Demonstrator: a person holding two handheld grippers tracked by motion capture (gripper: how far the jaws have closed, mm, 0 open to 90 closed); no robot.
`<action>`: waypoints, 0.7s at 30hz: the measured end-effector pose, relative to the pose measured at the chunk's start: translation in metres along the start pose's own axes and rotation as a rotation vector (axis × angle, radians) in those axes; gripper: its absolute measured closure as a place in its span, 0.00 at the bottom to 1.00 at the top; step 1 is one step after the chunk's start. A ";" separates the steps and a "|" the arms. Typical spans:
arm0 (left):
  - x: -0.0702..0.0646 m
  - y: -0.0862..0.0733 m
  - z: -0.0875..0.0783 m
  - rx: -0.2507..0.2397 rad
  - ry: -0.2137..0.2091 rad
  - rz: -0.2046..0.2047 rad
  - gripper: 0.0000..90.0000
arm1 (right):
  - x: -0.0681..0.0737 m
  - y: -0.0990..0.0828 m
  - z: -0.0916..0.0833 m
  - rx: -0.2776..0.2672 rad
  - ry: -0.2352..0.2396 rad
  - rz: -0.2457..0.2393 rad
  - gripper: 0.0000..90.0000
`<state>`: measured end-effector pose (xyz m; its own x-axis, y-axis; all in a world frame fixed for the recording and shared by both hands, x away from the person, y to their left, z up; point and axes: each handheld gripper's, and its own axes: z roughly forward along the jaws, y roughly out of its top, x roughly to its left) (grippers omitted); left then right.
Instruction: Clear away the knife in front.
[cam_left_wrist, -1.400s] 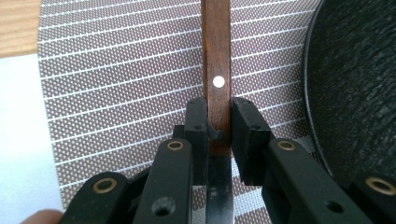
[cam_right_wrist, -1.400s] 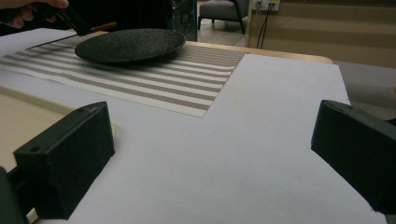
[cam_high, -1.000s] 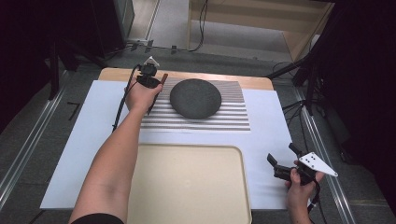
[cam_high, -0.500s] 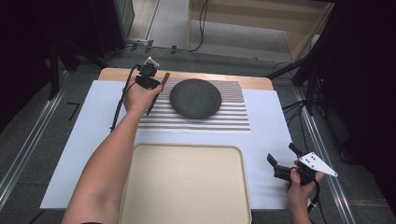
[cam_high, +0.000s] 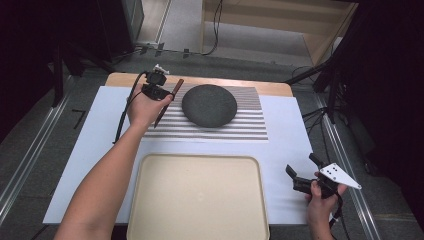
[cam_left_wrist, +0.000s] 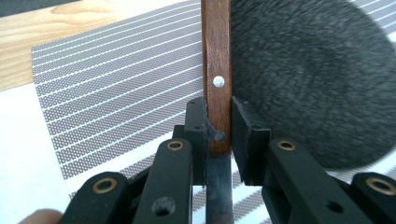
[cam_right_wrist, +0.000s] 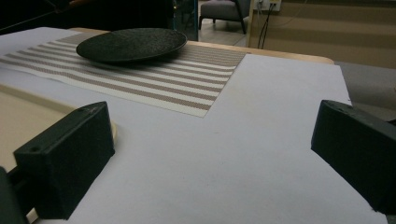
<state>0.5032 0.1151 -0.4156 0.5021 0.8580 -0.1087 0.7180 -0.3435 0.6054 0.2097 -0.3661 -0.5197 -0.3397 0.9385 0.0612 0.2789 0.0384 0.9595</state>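
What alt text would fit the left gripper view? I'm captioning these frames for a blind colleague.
The left tongs clamp a knife by its brown wooden, riveted handle, with the blade running back between the jaws. Below lie a dark round plate to the right of the handle and a striped placemat on a white sheet.

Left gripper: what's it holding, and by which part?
The left gripper is shut on a knife, gripping the wooden handle where it meets the blade.

Tool (cam_left_wrist: 218, 135) clamps wooden knife handle (cam_left_wrist: 217, 70) beside dark plate (cam_left_wrist: 317, 79).
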 end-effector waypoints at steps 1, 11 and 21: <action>0.000 0.000 0.000 0.000 0.000 0.000 0.85 | 0.000 0.000 0.000 0.000 0.000 0.000 0.00; -0.012 -0.012 -0.020 -0.025 -0.038 0.025 0.85 | 0.000 0.000 0.000 -0.003 0.002 0.003 0.00; -0.021 -0.031 -0.040 -0.044 -0.056 0.058 0.85 | 0.000 0.000 0.000 -0.001 0.002 0.004 0.00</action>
<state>0.4514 0.1231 -0.4001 0.5690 0.8142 -0.1153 0.6657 -0.3738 0.6458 0.2097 -0.3663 -0.5196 -0.3401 0.9381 0.0650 0.2790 0.0347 0.9597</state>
